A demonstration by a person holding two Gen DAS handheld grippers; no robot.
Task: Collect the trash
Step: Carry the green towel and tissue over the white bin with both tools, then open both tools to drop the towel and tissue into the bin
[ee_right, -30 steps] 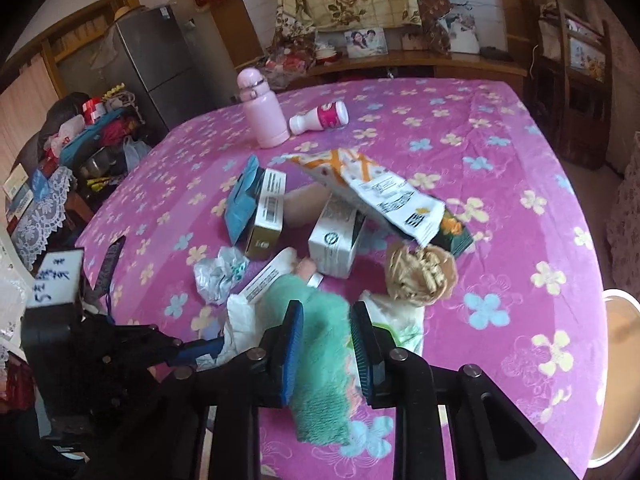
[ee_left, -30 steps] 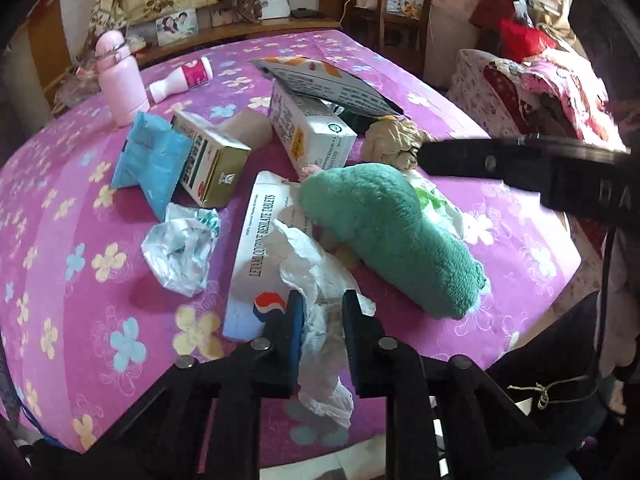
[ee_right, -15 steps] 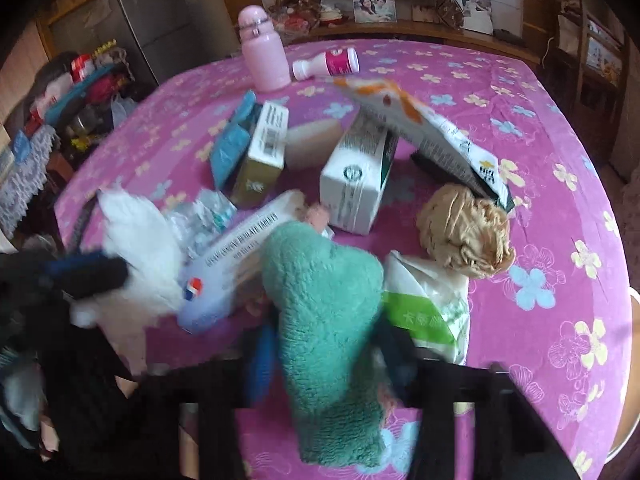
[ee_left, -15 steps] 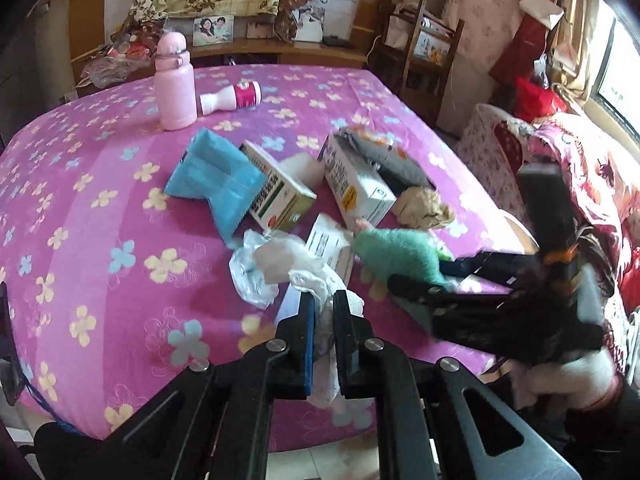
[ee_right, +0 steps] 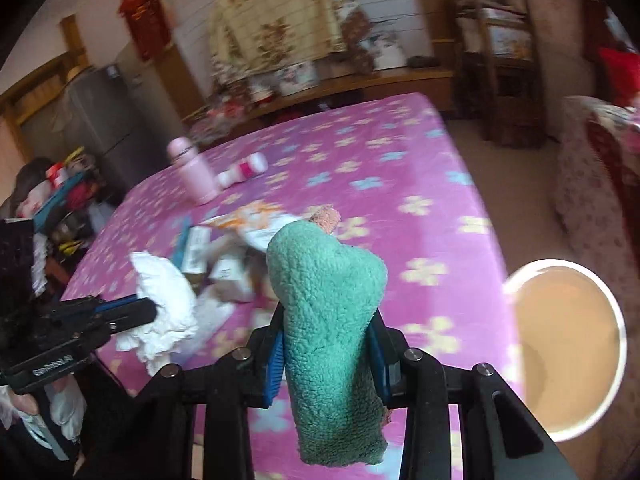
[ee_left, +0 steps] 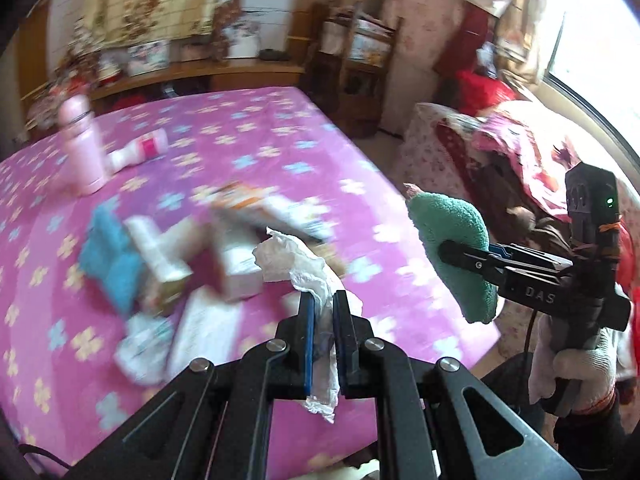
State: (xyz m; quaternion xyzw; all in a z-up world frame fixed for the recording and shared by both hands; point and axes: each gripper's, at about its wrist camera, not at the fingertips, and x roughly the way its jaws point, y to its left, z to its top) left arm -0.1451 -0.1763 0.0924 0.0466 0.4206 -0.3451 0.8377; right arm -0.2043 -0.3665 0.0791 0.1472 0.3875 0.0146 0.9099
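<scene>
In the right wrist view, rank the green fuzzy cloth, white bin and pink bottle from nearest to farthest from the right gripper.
1. green fuzzy cloth, clamped in the right gripper.
2. white bin, off the table edge, right.
3. pink bottle, upright, far left on the table.

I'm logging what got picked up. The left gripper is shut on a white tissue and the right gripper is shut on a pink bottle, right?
Not quite. The left gripper is shut on the white tissue, but the right gripper is shut on a green fuzzy cloth, as the right wrist view shows. The pink bottle stands on the table.
</scene>
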